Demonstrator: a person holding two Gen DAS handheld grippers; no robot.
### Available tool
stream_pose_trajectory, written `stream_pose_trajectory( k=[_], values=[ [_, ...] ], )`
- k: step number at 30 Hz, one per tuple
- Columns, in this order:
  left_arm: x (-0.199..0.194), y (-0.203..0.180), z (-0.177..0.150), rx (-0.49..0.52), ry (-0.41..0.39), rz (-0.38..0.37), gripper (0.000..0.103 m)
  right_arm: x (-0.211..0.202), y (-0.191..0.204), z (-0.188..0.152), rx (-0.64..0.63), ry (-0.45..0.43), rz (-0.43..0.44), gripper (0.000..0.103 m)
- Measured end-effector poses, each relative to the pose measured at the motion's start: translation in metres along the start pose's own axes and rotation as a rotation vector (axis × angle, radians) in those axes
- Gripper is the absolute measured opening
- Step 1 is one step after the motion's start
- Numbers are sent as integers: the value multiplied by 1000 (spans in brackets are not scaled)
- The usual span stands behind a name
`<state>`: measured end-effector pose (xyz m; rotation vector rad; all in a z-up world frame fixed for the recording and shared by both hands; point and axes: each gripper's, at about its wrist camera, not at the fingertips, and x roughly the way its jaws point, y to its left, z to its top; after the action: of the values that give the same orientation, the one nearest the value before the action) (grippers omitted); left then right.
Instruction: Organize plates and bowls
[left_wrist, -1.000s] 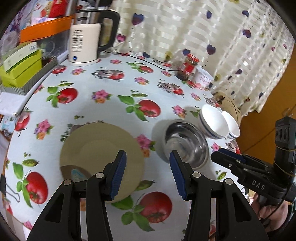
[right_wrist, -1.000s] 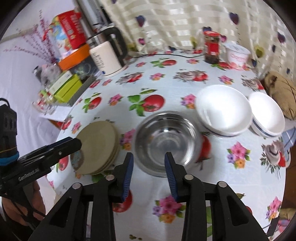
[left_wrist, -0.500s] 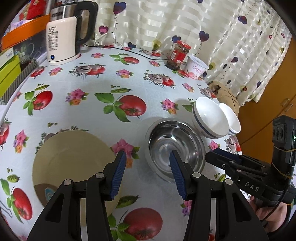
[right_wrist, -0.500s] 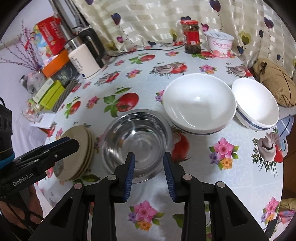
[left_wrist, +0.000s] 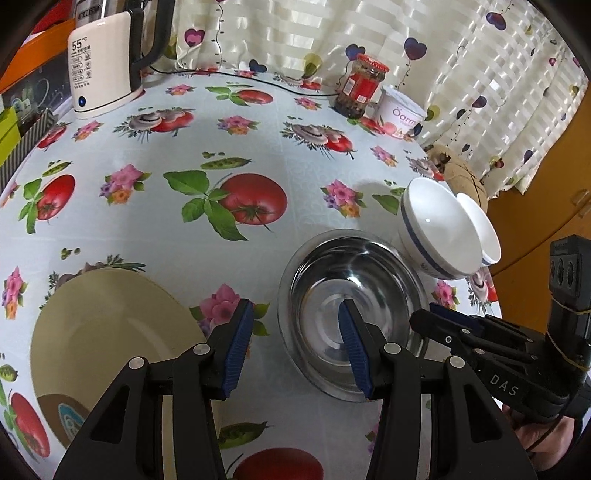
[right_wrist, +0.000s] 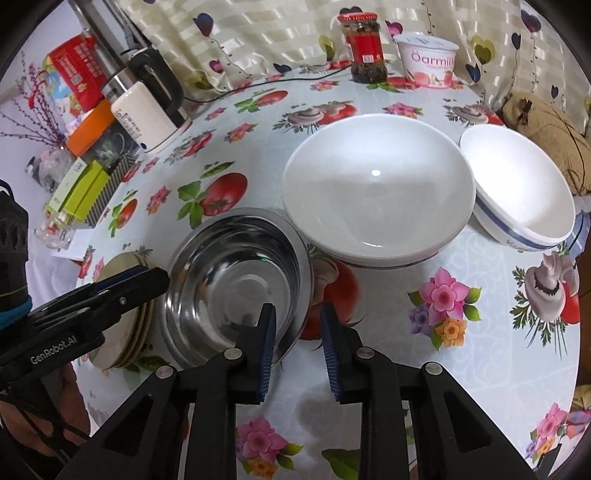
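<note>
Jaws of the right gripper (right_wrist: 294, 341), parted and empty, are placed astride the steel bowl (right_wrist: 236, 280) rim at lower centre, seemingly for gripping; left gripper (left_wrist: 295, 347) jaws are held wide, empty.

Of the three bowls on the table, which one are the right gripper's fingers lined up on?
The steel bowl: the right gripper straddles its near rim, open. It sits left of the large white bowl and the small white bowl.

Round table (left_wrist: 155, 221) under a tomato-and-flower cloth, carrying a steel bowl (right_wrist: 236, 273) beside stacked tan plates (right_wrist: 122, 347), two white bowls (right_wrist: 376, 192) (right_wrist: 517, 188), kettle (left_wrist: 103, 62), red-lidded jar (left_wrist: 360, 86), yogurt tub (right_wrist: 428, 61) and boxes (right_wrist: 85, 188) at the far edge.
</note>
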<state>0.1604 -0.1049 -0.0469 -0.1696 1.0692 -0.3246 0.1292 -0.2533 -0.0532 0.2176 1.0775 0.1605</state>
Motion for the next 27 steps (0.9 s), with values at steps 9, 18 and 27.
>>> stream_pose_trajectory(
  k=[9,18,27],
  values=[
    [10,-6,-4,25,28,-11,38,8,0,1,-2,12,23,17],
    [5,-15,-16,44,44,-28,38,1,-3,-10,9,18,15,16],
    [2,-35,-39,84,69,-48,38,-19,-12,-32,26,12,-14,16]
  ],
)
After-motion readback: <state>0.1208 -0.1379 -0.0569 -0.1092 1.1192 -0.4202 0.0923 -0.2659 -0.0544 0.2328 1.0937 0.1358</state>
